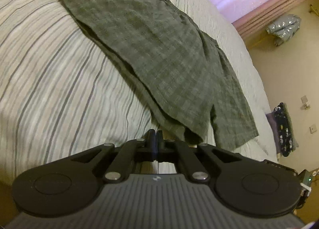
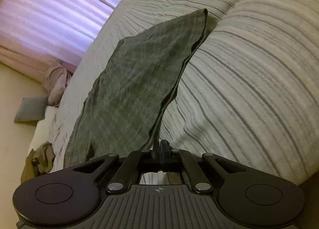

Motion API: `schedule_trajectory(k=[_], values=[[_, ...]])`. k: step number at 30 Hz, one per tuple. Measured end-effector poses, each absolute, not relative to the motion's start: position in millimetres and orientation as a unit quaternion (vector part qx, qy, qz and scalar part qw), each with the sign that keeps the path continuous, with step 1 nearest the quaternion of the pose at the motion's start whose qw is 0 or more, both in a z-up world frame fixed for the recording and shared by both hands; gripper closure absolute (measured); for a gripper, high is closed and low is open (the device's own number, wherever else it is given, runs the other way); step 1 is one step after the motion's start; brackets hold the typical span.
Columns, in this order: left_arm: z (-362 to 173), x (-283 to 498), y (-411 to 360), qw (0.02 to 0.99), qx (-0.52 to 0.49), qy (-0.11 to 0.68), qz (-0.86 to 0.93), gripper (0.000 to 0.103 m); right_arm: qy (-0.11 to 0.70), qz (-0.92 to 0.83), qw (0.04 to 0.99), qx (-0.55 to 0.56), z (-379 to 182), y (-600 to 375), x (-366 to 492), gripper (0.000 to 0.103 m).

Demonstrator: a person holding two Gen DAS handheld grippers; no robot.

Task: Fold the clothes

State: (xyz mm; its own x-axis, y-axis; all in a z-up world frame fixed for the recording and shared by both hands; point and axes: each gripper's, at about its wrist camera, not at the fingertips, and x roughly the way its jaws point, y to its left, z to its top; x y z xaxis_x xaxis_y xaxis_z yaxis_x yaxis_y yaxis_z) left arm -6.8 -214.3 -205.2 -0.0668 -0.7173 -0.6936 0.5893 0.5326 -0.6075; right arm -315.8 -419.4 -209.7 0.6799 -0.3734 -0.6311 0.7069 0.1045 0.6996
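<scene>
- Your left gripper point(image 1: 156, 133) is pressed together at the near corner of the green checked garment point(image 1: 143, 53); whether cloth is pinched, you cannot tell.
- The garment lies on the striped bedcover point(image 1: 59, 81), long axis running away from both grippers.
- Your right gripper point(image 2: 160, 144) is clamped too, at the opposite near corner; equally near.

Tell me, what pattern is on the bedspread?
Thin grey stripes on a pale bedspread, clearest in the left wrist view.
</scene>
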Motion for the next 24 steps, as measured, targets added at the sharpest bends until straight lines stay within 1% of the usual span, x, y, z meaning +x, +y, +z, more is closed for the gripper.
schedule_trajectory(k=[2, 4, 6, 7, 9, 10, 11, 13, 15, 17, 21, 24], values=[[-183, -9, -212, 0.698, -0.044, 0.515, -0.496, 0.103, 0.161, -0.379, 0.731, 0.544, -197, -415, -319, 0.103], [-166, -7, -216, 0.72, -0.032, 0.482, -0.498, 0.1, 0.159, -0.391, 0.749, 0.51, -179, -410, -322, 0.103], [-149, -5, -222, 0.741, -0.02, 0.448, -0.499, 0.089, 0.145, -0.403, 0.771, 0.472, -165, -412, -320, 0.102], [-150, -3, -228, 0.746, -0.013, 0.446, -0.494, 0.086, 0.141, -0.406, 0.779, 0.456, -162, -414, -316, 0.098], [-154, 0, -240, 0.754, 0.003, 0.447, -0.481, 0.08, 0.144, -0.406, 0.787, 0.442, -165, -420, -309, 0.07], [-161, -2, -246, 0.757, 0.023, 0.454, -0.47, 0.08, 0.151, -0.406, 0.787, 0.439, -170, -424, -303, 0.038], [-168, -4, -252, 0.759, 0.046, 0.461, -0.457, 0.08, 0.168, -0.405, 0.789, 0.431, -177, -427, -297, 0.035], [-178, -16, -253, 0.764, 0.082, 0.461, -0.444, 0.08, 0.207, -0.406, 0.8, 0.391, -187, -420, -287, 0.035], [-180, -31, -248, 0.771, 0.108, 0.45, -0.438, 0.078, 0.244, -0.411, 0.809, 0.342, -188, -405, -281, 0.035], [-175, -44, -245, 0.775, 0.14, 0.445, -0.427, 0.078, 0.271, -0.416, 0.809, 0.316, -186, -391, -278, 0.035], [-159, -69, -238, 0.788, 0.2, 0.419, -0.403, 0.074, 0.294, -0.424, 0.799, 0.309, -178, -373, -285, 0.035], [-144, -83, -227, 0.795, 0.211, 0.401, -0.403, 0.068, 0.301, -0.432, 0.793, 0.307, -164, -356, -289, 0.035]])
